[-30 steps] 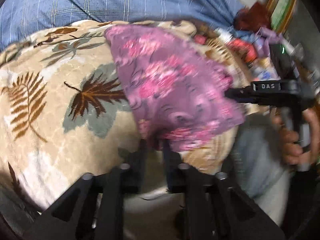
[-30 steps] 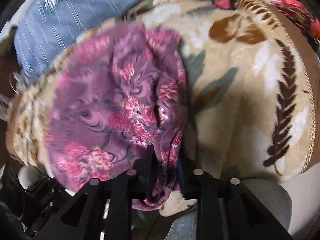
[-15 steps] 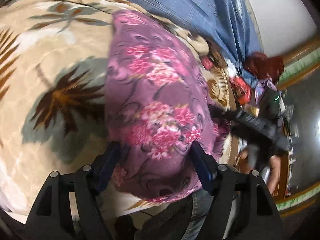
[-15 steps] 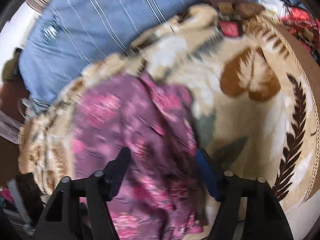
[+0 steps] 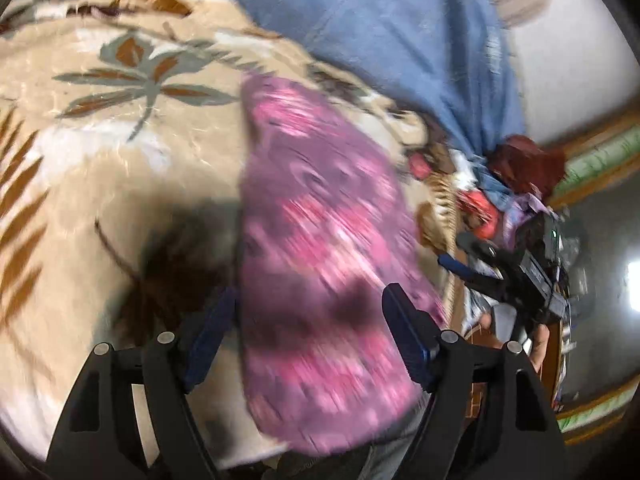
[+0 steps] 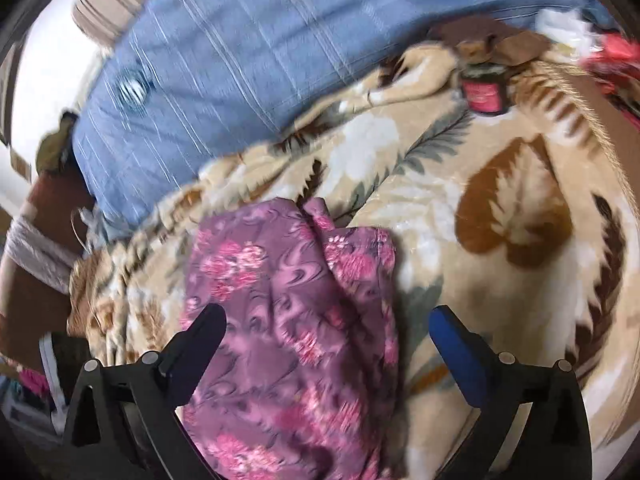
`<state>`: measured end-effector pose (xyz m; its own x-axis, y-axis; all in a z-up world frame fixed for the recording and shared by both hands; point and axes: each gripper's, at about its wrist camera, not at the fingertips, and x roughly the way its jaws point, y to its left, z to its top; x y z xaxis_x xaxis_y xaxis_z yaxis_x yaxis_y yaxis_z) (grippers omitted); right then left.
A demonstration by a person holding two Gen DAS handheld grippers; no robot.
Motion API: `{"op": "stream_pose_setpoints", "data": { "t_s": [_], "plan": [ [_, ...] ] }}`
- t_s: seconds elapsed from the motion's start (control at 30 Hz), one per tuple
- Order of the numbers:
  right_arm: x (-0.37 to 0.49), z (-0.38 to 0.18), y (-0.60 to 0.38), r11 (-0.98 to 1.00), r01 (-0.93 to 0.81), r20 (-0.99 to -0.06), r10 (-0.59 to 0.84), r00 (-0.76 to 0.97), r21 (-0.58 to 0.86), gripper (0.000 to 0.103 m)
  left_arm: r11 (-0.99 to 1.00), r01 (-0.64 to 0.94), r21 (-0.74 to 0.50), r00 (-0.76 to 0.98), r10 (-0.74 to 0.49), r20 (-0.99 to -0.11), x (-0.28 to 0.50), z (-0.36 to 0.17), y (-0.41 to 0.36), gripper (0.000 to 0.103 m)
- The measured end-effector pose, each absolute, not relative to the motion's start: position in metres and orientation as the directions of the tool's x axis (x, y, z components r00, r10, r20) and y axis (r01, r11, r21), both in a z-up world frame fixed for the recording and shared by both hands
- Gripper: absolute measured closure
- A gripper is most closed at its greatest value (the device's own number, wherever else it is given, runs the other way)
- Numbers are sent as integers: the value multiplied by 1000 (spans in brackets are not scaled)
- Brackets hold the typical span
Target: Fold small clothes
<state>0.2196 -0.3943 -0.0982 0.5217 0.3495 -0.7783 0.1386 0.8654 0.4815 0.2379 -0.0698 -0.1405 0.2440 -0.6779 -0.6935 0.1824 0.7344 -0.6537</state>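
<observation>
A small purple garment with pink flowers [image 5: 320, 248] lies as a long folded strip on a beige leaf-print blanket [image 5: 120, 152]. My left gripper [image 5: 308, 312] is open and empty above its near end, fingers either side of the cloth. In the right wrist view the same garment [image 6: 296, 320] lies between the fingers of my open, empty right gripper [image 6: 326, 320]. The right gripper also shows in the left wrist view [image 5: 516, 276], off the blanket's right edge.
A blue striped sheet [image 6: 224, 64] covers the bed behind the blanket [image 6: 500, 208]. A heap of red and mixed clothes [image 5: 516, 168] lies at the far right. A dark red jar [image 6: 484, 92] sits on the blanket's far edge.
Both grippers were shut on the garment's near edge a second ago. They have opened, let it go and pulled back, leaving it flat on the blanket.
</observation>
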Motion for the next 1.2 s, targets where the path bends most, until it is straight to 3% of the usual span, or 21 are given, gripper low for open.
{"op": "stream_pose_setpoints", "data": {
  "t_s": [0.07,0.17,0.23,0.3,0.37,0.43,0.47,0.5,0.57,0.67,0.9,1.2],
  "plan": [
    [239,-124,-404,813,145,-765,448,463,564,5,700,144,-699,205,-712,-671,258,-155,-71,27],
    [239,-160,-408,728,153,-705,556,440,669,10,584,97,-806,137,-810,-571,267,-178,-68,27],
    [234,-154,-406,740,102,-694,562,449,665,14,529,88,-844,139,-846,-515,265,-188,-68,27],
    [232,-150,-403,680,22,-620,655,433,733,23,520,110,-847,139,-852,-505,265,-184,-72,26],
    [240,-160,-393,720,40,-673,625,394,693,25,509,109,-854,126,-859,-496,266,-185,-79,26],
    [246,-161,-386,754,31,-704,598,383,657,33,518,124,-846,139,-853,-502,263,-185,-85,27],
    [247,-156,-381,764,1,-705,594,388,645,51,537,141,-832,145,-842,-519,261,-182,-88,29],
    [246,-157,-380,762,-7,-703,602,379,648,65,554,154,-818,147,-832,-535,260,-180,-89,34],
    [243,-160,-376,788,-4,-731,574,370,616,69,597,181,-782,152,-802,-577,257,-177,-92,67],
    [237,-153,-372,808,-25,-738,549,393,588,78,598,177,-782,154,-802,-578,259,-171,-90,86],
    [214,-131,-338,842,-42,-742,496,451,537,83,647,248,-721,200,-762,-616,230,-137,-70,88],
    [157,-103,-268,831,-111,-690,520,503,545,83,606,174,-776,325,-780,-535,171,-114,10,90]
  ]
}}
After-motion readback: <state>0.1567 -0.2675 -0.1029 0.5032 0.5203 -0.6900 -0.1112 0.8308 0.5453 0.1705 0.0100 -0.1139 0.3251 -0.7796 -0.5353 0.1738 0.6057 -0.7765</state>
